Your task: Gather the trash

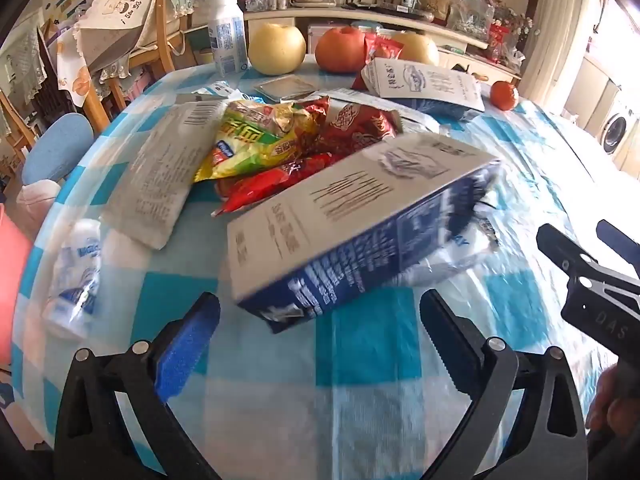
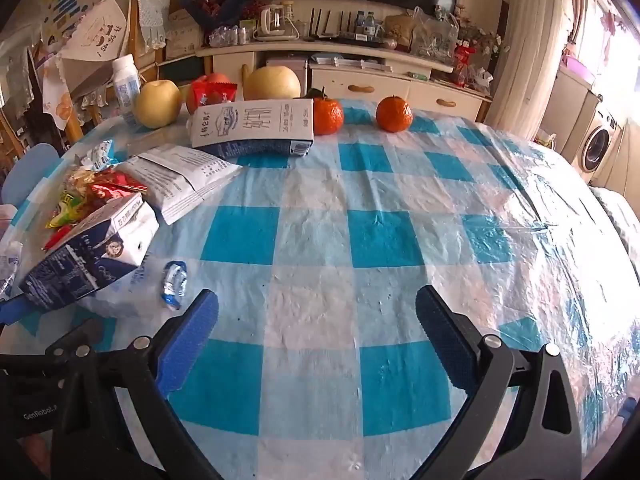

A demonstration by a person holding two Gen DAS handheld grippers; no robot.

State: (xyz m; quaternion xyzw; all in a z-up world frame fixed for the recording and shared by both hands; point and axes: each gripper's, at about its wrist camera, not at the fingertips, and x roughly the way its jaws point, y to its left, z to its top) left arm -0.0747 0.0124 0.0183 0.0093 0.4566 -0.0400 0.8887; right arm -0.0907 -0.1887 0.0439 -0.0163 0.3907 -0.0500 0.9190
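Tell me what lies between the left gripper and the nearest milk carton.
Nothing: in the left wrist view, only bare checked tablecloth separates the open left gripper from the milk carton.

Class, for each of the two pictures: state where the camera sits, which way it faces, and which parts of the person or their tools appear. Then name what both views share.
Left wrist: sits on the left tool, angled down at the near milk carton and snack wrappers; the right tool and fingers show at right.
Right wrist: sits on the right tool, facing across the checked tablecloth; the left tool's tip shows.
Shared: carton, far carton, pears, wrappers.
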